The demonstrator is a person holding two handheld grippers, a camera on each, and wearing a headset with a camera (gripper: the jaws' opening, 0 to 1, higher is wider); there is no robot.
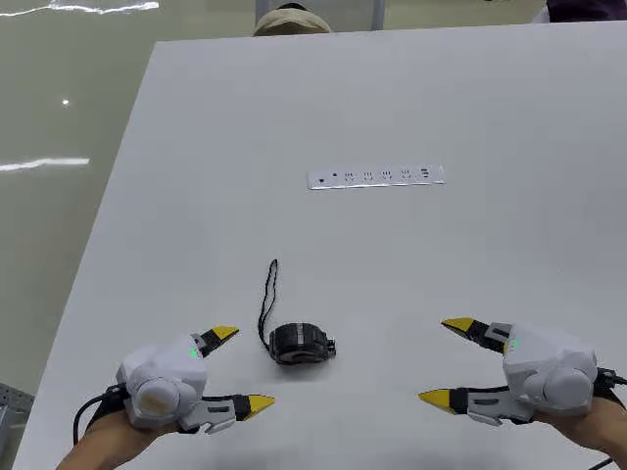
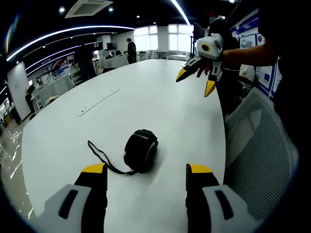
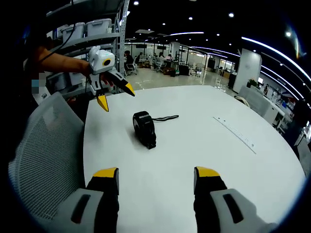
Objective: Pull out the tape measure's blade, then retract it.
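Left tool (image 1: 245,367) and right tool (image 1: 442,360), both jaws apart and empty, flank the tape measure (image 1: 301,344) on the worktop (image 1: 392,264); its case looks hard, weighty and probably slick, so clamp the flat sides and pinch the blade's end hook.

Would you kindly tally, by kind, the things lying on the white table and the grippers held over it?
Tape measure: 1
White strip: 1
Grippers: 2, the left gripper and the right gripper
Total: 4
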